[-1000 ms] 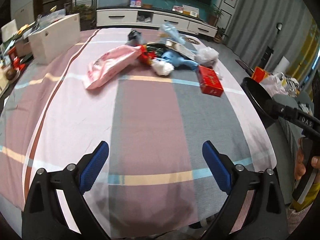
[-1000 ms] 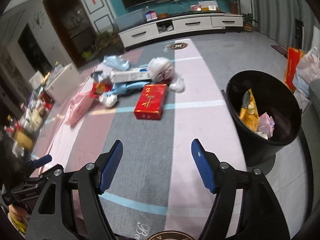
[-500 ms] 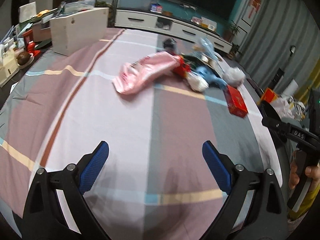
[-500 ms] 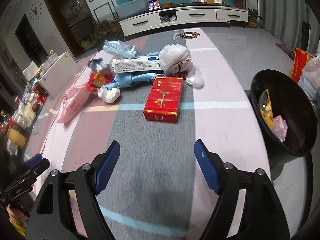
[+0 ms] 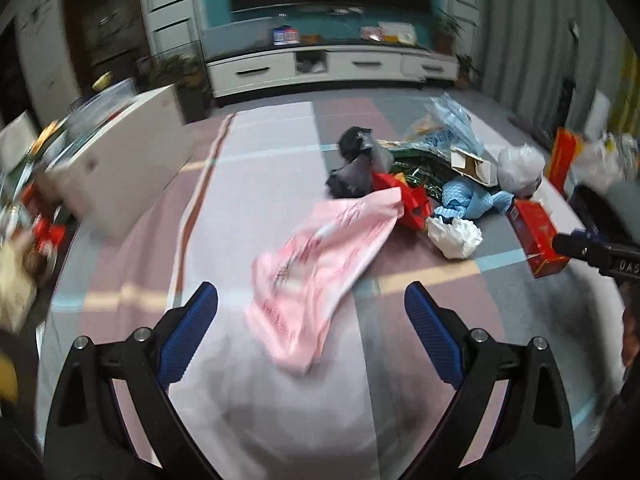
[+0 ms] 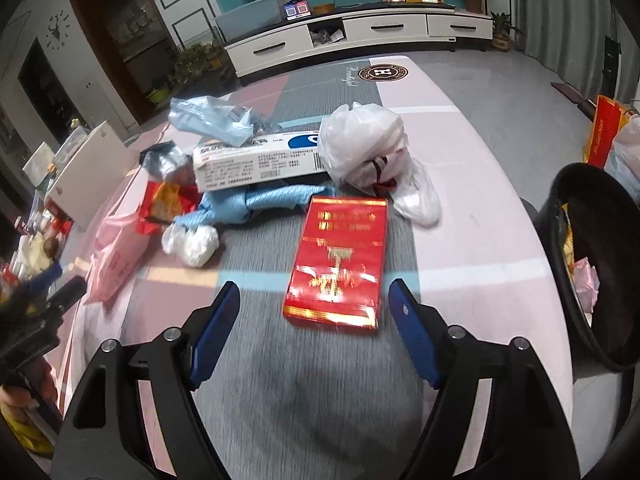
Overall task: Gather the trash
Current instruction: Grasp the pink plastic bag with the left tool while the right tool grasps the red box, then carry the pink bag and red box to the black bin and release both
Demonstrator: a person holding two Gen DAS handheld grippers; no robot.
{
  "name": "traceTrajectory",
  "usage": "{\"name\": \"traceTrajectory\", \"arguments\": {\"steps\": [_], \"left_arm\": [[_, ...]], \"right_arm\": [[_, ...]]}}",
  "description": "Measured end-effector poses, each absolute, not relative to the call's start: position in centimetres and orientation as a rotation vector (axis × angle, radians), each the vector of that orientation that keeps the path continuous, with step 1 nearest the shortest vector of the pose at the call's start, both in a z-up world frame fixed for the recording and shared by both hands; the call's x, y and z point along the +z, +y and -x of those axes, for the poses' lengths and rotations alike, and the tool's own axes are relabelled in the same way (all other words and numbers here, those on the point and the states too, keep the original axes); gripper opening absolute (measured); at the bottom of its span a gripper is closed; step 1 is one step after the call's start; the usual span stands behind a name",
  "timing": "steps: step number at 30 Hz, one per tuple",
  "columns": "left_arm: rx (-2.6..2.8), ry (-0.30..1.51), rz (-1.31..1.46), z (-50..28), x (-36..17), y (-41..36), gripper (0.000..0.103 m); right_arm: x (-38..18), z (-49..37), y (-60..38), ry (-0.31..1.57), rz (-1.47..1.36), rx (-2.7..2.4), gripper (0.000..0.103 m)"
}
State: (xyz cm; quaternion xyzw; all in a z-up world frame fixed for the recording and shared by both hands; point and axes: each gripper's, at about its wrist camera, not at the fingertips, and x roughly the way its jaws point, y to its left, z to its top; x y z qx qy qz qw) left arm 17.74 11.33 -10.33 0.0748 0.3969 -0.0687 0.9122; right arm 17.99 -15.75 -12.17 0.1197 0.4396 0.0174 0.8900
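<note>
Trash lies piled on the table's far half. A pink plastic bag (image 5: 320,264) lies just ahead of my open, empty left gripper (image 5: 312,316). A red box (image 6: 340,256) lies just ahead of my open, empty right gripper (image 6: 314,316). Behind them are a white crumpled wad (image 5: 454,236), a blue cloth (image 6: 256,204), a long white carton (image 6: 256,164), a white plastic bag (image 6: 364,140) and a red wrapper (image 6: 162,204). The black trash bin (image 6: 584,268) stands off the table's right edge with trash inside.
A white box (image 5: 120,160) stands on the table's left side, with clutter (image 5: 24,232) beyond the left edge. A TV cabinet (image 6: 360,36) runs along the far wall. An orange bag (image 6: 602,132) sits on the floor behind the bin.
Both grippers have moved forward toward the trash pile: the left now sits right before the pink bag, the right right before the red box. Both stay open.
</note>
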Motion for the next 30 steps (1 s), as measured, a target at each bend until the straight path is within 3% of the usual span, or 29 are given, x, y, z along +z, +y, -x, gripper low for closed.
{"name": "traceTrajectory", "arguments": {"steps": [7, 9, 11, 12, 14, 16, 22, 30], "left_arm": [[-0.185, 0.877, -0.217, -21.3, -12.8, 9.7, 0.093], [-0.184, 0.89, -0.225, -21.6, -13.4, 9.5, 0.085], [-0.183, 0.899, -0.229, -21.8, -13.7, 9.6, 0.064], [-0.18, 0.904, -0.225, -21.9, -13.8, 9.7, 0.062], [-0.173, 0.899, -0.222, -21.7, -13.7, 10.0, 0.049], [-0.178, 0.896, -0.203, -21.5, -13.5, 10.5, 0.039], [-0.2, 0.901, -0.126, -19.1, -12.6, 11.2, 0.027], [-0.229, 0.89, -0.006, -14.2, -10.1, 10.6, 0.026]], "right_arm": [[-13.3, -20.2, -15.3, 0.934, -0.198, 0.009, 0.076], [-13.6, -20.3, -15.2, 0.937, -0.184, 0.004, 0.076], [-13.8, -20.3, -15.0, 0.933, -0.167, 0.0, 0.075], [-13.9, -20.2, -15.0, 0.929, -0.16, -0.002, 0.074], [-14.2, -20.0, -14.9, 0.937, -0.154, 0.001, 0.061], [-14.3, -19.6, -14.9, 0.933, -0.16, 0.012, 0.06], [-14.1, -18.0, -14.6, 0.923, -0.175, 0.046, 0.059], [-12.2, -14.3, -14.8, 0.893, -0.196, 0.081, 0.059]]}}
